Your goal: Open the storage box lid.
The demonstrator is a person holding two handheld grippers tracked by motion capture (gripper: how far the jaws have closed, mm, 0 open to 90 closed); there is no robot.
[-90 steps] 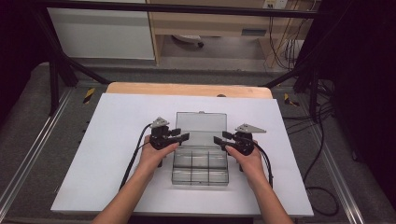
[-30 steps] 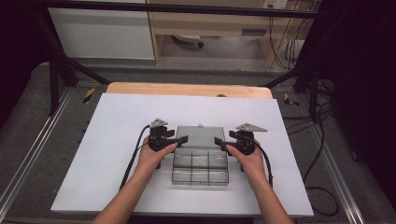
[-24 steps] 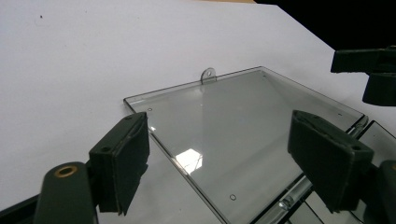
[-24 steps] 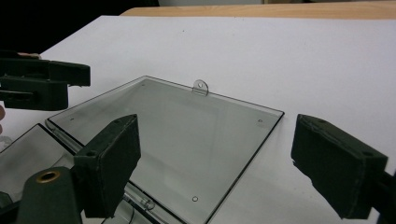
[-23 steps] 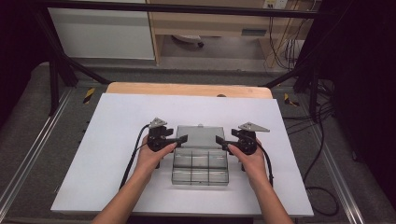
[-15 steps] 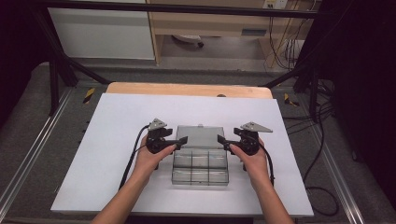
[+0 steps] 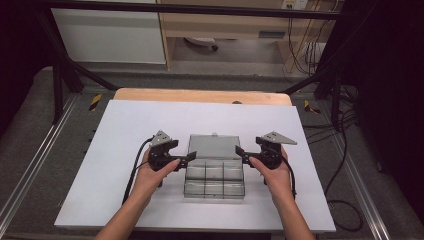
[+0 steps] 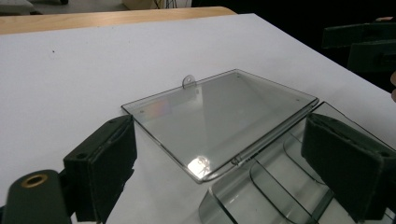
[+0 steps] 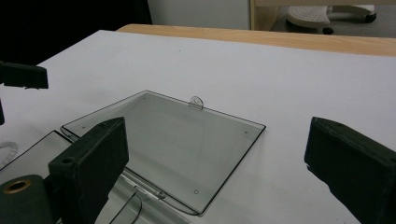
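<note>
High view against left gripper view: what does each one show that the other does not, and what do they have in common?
High view: the person's forearms, the whole clear box with its rows of compartments, and cables on the floor.
Left gripper view: up close, the curved dividers and the black pads of the left gripper.
Both: the open lid lying flat on the white table. The left gripper's jaws have just been opening and clamp nothing.
</note>
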